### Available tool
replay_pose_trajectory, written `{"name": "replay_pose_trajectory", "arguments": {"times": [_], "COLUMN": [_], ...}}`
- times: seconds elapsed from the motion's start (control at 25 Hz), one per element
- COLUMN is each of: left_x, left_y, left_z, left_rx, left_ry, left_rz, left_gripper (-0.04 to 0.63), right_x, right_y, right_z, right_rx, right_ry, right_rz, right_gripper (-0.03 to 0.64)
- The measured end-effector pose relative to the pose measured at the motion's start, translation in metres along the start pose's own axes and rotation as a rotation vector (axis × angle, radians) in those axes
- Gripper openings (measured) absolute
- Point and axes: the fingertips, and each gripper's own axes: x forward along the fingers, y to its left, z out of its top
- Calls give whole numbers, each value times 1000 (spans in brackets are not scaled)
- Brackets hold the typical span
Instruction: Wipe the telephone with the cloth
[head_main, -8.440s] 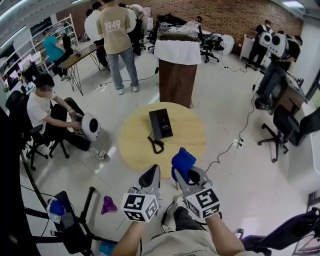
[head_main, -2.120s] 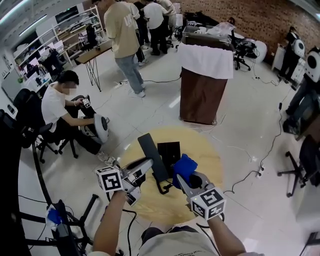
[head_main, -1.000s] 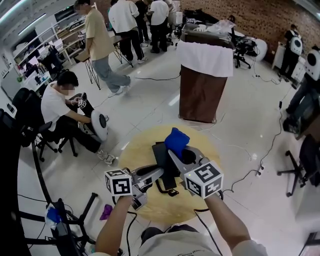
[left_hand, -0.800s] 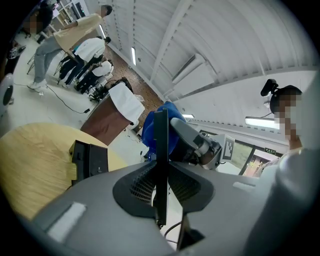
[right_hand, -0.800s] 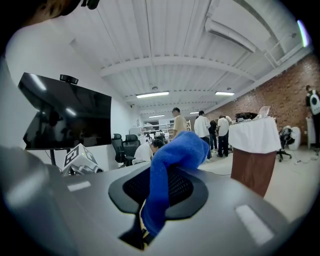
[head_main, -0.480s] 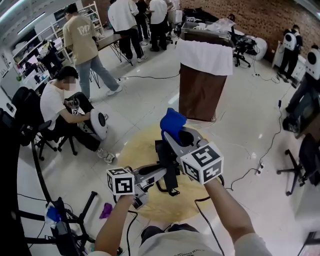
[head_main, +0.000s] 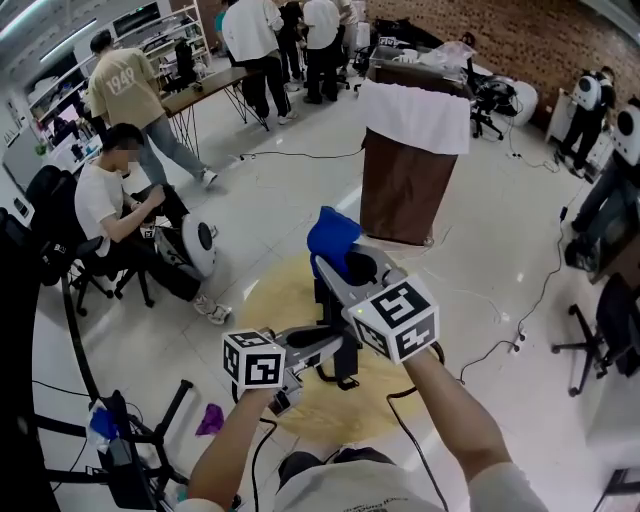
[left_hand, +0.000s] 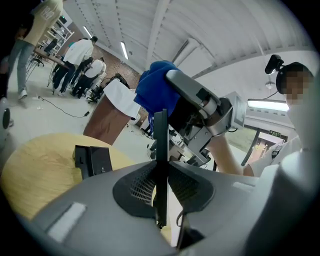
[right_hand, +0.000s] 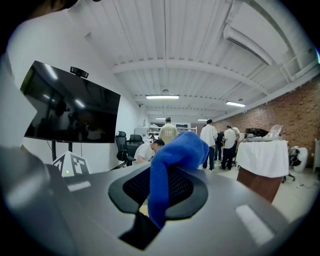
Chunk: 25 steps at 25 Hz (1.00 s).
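Observation:
The black telephone base (left_hand: 92, 160) lies on the round wooden table (left_hand: 35, 165); in the head view only a sliver of the base (head_main: 323, 297) shows past my right gripper. My left gripper (left_hand: 160, 175) is shut on the black handset (left_hand: 160, 145), which stands edge-on between the jaws above the table (head_main: 270, 300). The handset (head_main: 345, 360) trails a curled cord (head_main: 336, 382). My right gripper (right_hand: 160, 190) is shut on a blue cloth (right_hand: 175, 150). The bunched cloth (head_main: 331, 232) is raised above and beyond the handset, not touching it.
A brown lectern with a white cover (head_main: 405, 160) stands beyond the table. A person (head_main: 110, 205) sits at the left beside a white device. Cables run across the floor (head_main: 520, 310), a stand (head_main: 130, 450) is at lower left. A dark monitor (right_hand: 70, 105) hangs on the wall.
My right gripper with the blue cloth has risen and drawn away from the handset. My left gripper keeps the handset almost where it was. A person in a beige shirt has walked left.

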Motion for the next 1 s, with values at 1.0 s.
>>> {"name": "replay_pose_trajectory", "arguments": {"times": [1.0], "left_x": [0], "left_y": [18], "left_z": [3], "left_rx": [-2], "left_ry": [13], "left_rz": [107], "left_gripper": [64], "right_x": [5], "right_y": [55], "right_z": [-16], "right_rx": [-154], "right_ry": [71], "right_rz": [85], "right_gripper": [61]}}
